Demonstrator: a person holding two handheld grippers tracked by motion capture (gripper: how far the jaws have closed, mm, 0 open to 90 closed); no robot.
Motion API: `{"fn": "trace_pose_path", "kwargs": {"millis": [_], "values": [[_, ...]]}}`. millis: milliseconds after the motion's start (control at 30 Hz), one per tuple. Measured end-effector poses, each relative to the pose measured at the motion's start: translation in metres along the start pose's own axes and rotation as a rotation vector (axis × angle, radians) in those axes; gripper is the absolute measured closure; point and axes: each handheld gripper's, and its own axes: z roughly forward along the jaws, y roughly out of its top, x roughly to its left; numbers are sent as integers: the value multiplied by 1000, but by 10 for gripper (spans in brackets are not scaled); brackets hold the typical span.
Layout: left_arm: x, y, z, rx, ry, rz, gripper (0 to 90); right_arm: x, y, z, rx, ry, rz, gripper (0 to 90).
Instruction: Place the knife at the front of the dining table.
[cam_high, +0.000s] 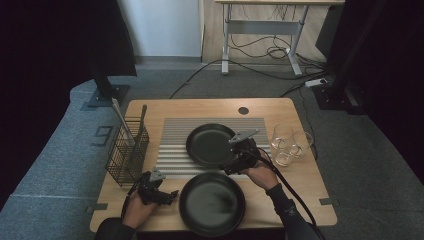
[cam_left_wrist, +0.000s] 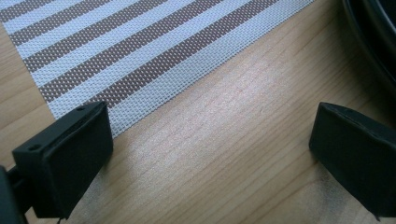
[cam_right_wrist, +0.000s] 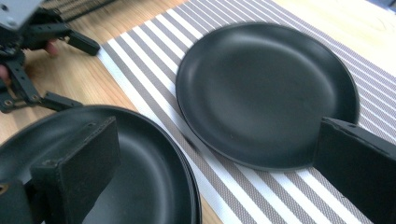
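In the high view, a wooden desk (cam_high: 150, 107) sits in the middle of the frame with a striped placemat (cam_high: 172, 135) across its centre. One black plate (cam_high: 210, 145) lies on the placemat, and a second black plate (cam_high: 212, 204) lies below it at the bottom centre of the frame, on the desk's near edge. The right hand-held gripper (cam_high: 231, 169) hovers at the lower right rim of the upper plate, between the two plates, jaws spread and clasping nothing. The left hand-held gripper (cam_high: 172, 196) is at the lower left, just beside the near plate's left rim, jaws also spread apart. A wire basket (cam_high: 127, 152) with a utensil stands at the left of the desk; two clear glasses (cam_high: 287, 142) stand at the right.

In the left gripper view, the left hand-held gripper (cam_left_wrist: 210, 154) has its black jaws wide apart over bare wood, released and empty. The striped placemat (cam_left_wrist: 140, 46) covers the upper left of the frame, and a dark plate rim (cam_left_wrist: 373, 42) curves in at the upper right corner.

In the right gripper view, the right hand-held gripper (cam_right_wrist: 219, 172) stands released, one jaw over the near plate (cam_right_wrist: 140, 177) at lower left, the other at the edge of the plate on the placemat (cam_right_wrist: 266, 88), centre right. The left hand-held gripper (cam_right_wrist: 70, 74) shows at the upper left, over the wood
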Motion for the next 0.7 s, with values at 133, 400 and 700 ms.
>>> {"fn": "trace_pose_path", "kwargs": {"millis": [133, 400, 700], "values": [[0, 0, 0, 0, 0, 0, 0, 1, 8, 4, 10, 0, -14, 2], [0, 0, 0, 0, 0, 1, 0, 0, 25, 10, 6, 21, -7, 1], [0, 0, 0, 0, 0, 1, 0, 7, 46, 18, 26, 32, -34, 1]]}}
